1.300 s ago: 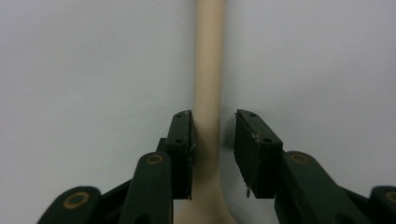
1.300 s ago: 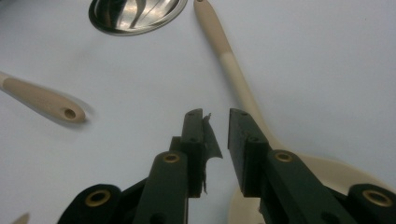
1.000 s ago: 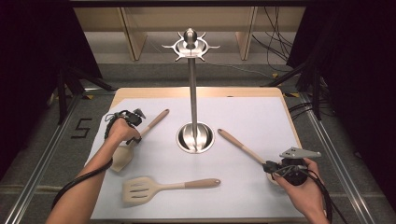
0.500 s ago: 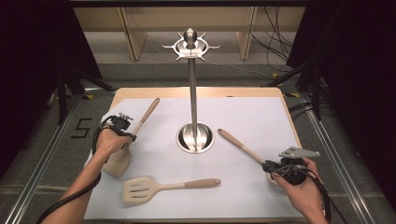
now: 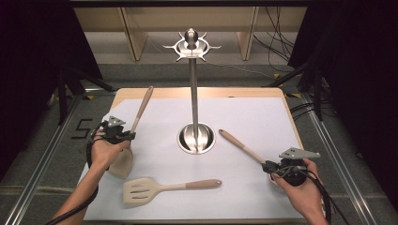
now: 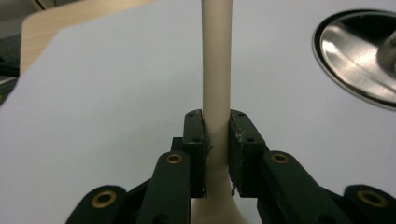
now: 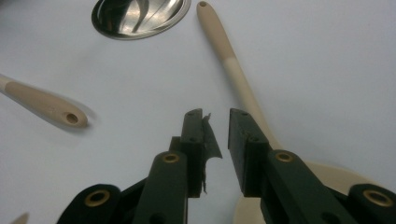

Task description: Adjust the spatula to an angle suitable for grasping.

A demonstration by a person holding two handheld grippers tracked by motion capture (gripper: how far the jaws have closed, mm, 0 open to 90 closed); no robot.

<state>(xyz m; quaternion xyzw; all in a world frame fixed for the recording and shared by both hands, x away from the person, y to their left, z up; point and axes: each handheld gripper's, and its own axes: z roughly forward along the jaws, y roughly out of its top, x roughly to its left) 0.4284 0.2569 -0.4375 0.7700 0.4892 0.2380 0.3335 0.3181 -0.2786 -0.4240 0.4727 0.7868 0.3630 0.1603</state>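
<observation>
My left gripper (image 5: pixel 123 136) (image 6: pixel 216 126) is shut on the handle of a pale wooden spoon (image 5: pixel 142 108) (image 6: pixel 216 70) near its head; the handle points away toward the table's far left. My right gripper (image 5: pixel 270 166) (image 7: pixel 216 116) stands open with a narrow gap and nothing between its jaws. It hovers at the head end of a second wooden spoon (image 5: pixel 237 143) (image 7: pixel 233 70), whose handle runs past the right jaw toward the steel stand. A slotted wooden spatula (image 5: pixel 164 187) lies flat near the front; its handle end (image 7: pixel 42 105) shows in the right gripper view.
A tall steel utensil stand (image 5: pixel 193 93) with hooks at its top rises from a round base (image 5: pixel 196 138) (image 6: pixel 359 51) (image 7: pixel 140 16) at the middle of the table. A white sheet (image 5: pixel 263 112) covers the wooden table (image 5: pixel 141 93). Dark frame legs flank the table.
My left gripper has drawn back to the left with the spoon, and the spoon's handle has swung up and leftward. The right gripper has stayed put.
</observation>
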